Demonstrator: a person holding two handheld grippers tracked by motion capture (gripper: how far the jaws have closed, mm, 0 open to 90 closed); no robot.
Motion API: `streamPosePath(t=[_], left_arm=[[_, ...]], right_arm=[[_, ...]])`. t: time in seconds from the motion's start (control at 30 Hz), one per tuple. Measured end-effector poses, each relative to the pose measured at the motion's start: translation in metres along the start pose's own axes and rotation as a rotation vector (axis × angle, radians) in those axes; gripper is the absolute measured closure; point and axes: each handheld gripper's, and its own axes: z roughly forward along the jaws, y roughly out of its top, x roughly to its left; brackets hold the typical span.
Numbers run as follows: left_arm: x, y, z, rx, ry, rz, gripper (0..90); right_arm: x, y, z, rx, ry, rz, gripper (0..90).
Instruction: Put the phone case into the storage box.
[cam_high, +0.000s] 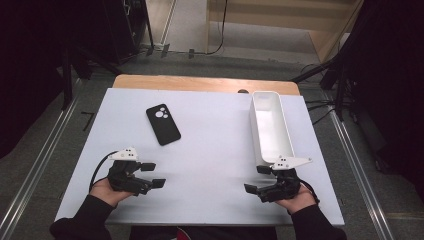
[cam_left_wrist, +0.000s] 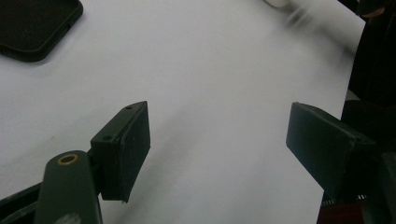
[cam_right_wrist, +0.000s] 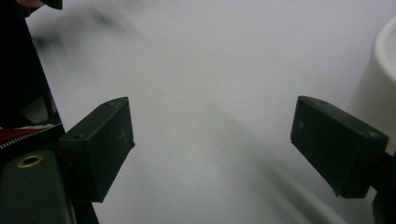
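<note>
A black phone (cam_high: 163, 124) lies camera side up on the white table (cam_high: 210, 150), left of centre; its corner (cam_left_wrist: 32, 25) shows at the top left of the left gripper view. A long white bin (cam_high: 270, 128) stands along the right side, its wall (cam_right_wrist: 378, 84) at the right edge of the right gripper view. My left gripper (cam_high: 153, 175) rests near the front left, jaws open and pointing right, nothing between them (cam_left_wrist: 219, 149). My right gripper (cam_high: 257, 179) sits at the front right by the bin's near end, open and pointing left, with bare table between its jaws (cam_right_wrist: 212, 149).
The wooden desk edge (cam_high: 205, 83) shows behind the white top. Cables and dark stands (cam_high: 340, 85) lie on the floor around the table. A metal rail (cam_high: 35, 175) runs along the floor at the left.
</note>
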Motion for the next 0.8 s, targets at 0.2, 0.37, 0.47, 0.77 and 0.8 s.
streamPosePath(t=[0.2, 0.37, 0.47, 0.77, 0.8], left_arm=[[0.0006, -0.0002, -0.0007, -0.003, -0.002, -0.003, 21.5], [0.0012, -0.0002, -0.0014, -0.004, -0.001, -0.002, 21.5], [0.0006, -0.0007, -0.0014, -0.002, -0.003, -0.012, 21.5], [0.0000, -0.0020, -0.0026, -0.006, -0.005, -0.009, 21.5], [-0.0002, -0.0019, -0.0026, -0.006, -0.005, -0.009, 21.5]], right_arm=[[-0.0001, -0.0039, -0.0059, -0.006, -0.006, -0.003, 11.6], [-0.0003, -0.0035, -0.0050, 0.000, 0.001, -0.005, 11.7], [-0.0003, -0.0031, -0.0049, -0.001, -0.002, -0.002, 11.7], [-0.0009, -0.0017, -0.0035, 0.002, 0.002, -0.011, 11.7], [-0.0008, -0.0017, -0.0036, -0.002, 0.002, -0.006, 11.7]])
